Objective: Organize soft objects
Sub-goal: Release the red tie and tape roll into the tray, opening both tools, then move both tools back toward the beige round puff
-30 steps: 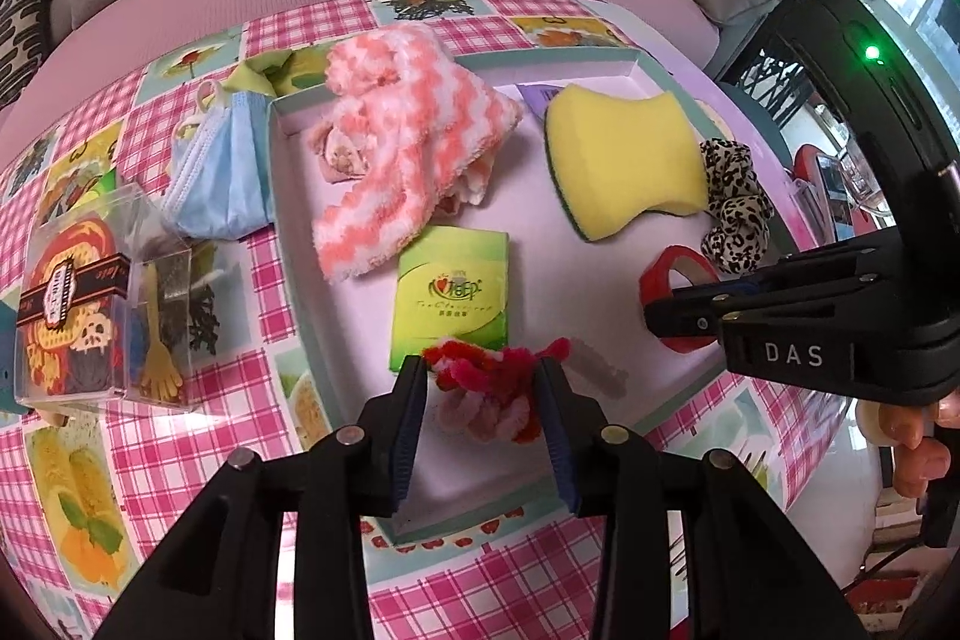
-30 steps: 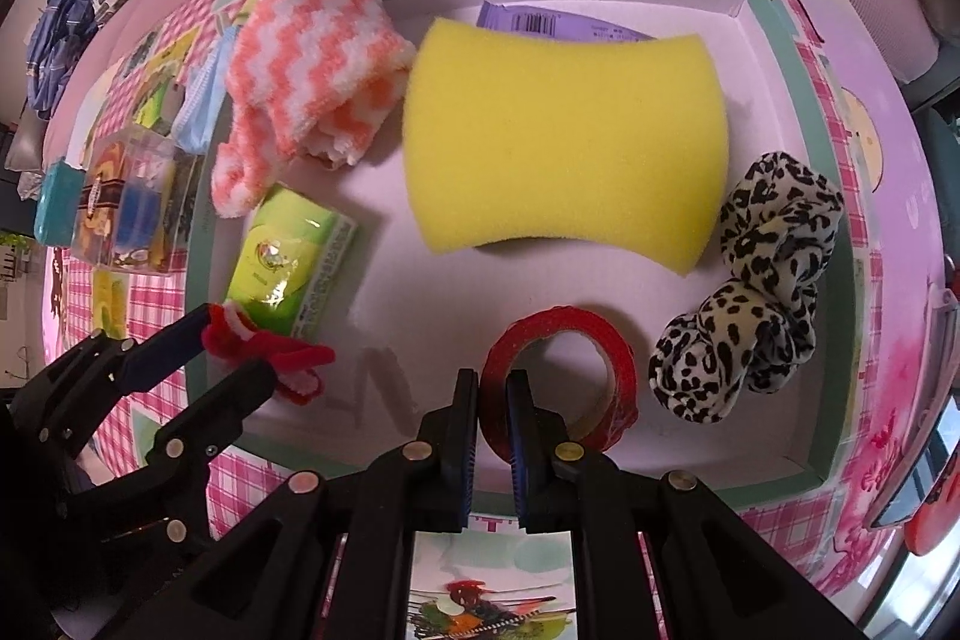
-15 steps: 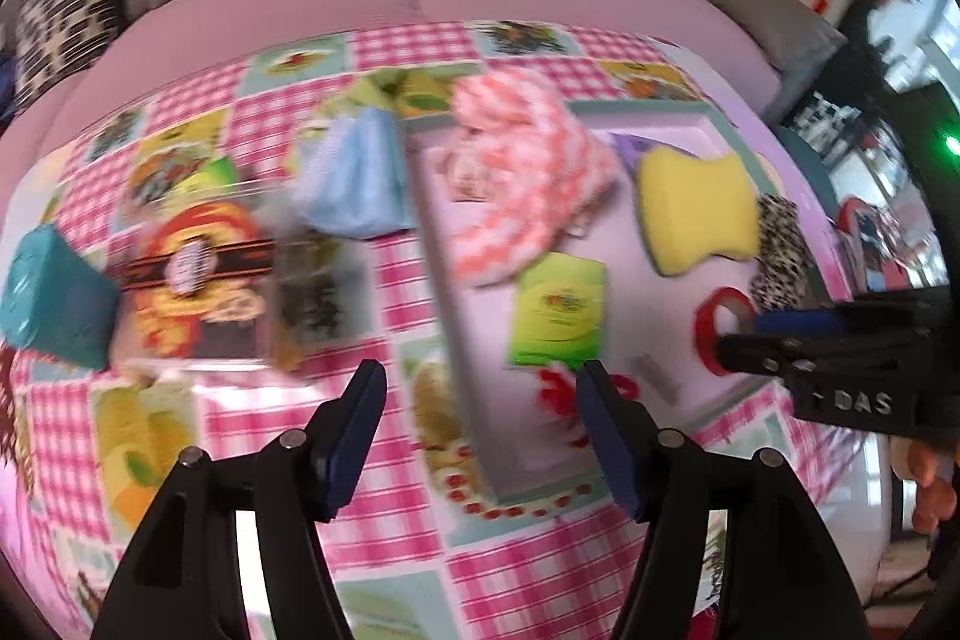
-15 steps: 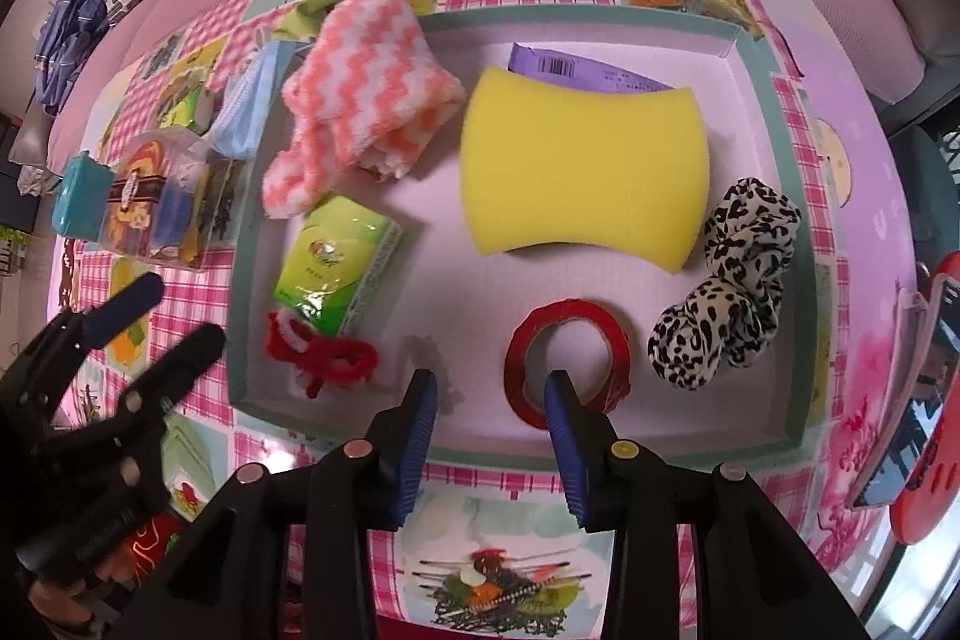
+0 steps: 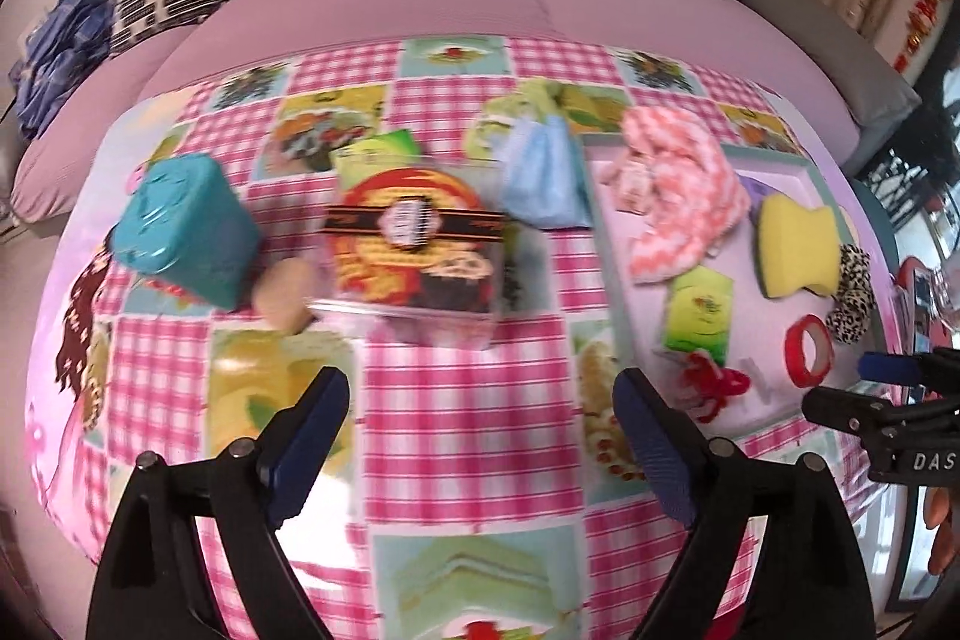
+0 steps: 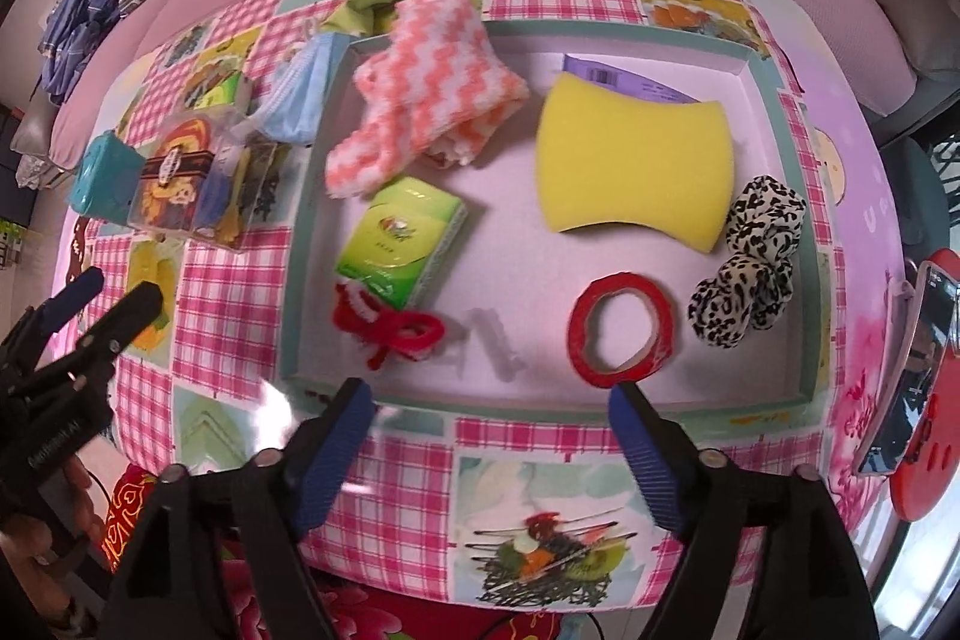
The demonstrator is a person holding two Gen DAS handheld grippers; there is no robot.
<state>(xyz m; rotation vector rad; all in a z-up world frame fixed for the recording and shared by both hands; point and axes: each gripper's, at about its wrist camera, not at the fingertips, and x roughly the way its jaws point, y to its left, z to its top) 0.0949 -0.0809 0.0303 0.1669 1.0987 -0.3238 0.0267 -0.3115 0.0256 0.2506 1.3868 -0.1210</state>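
Both claws let go since a second ago: left gripper dropped the red pipe-cleaner bow, right gripper dropped the red tape roll. Jaws opening wide, empty. Both items inside the tray near its front wall; claws outside over bare tablecloth.

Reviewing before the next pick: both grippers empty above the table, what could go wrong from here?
1. The mask leans against the tray wall beside the clear box; a pick there might nudge the box.
2. The towel drapes over the tray's edge and could drag out.
3. The left gripper, jaws opening, shows in a blurred view; aiming may suffer.
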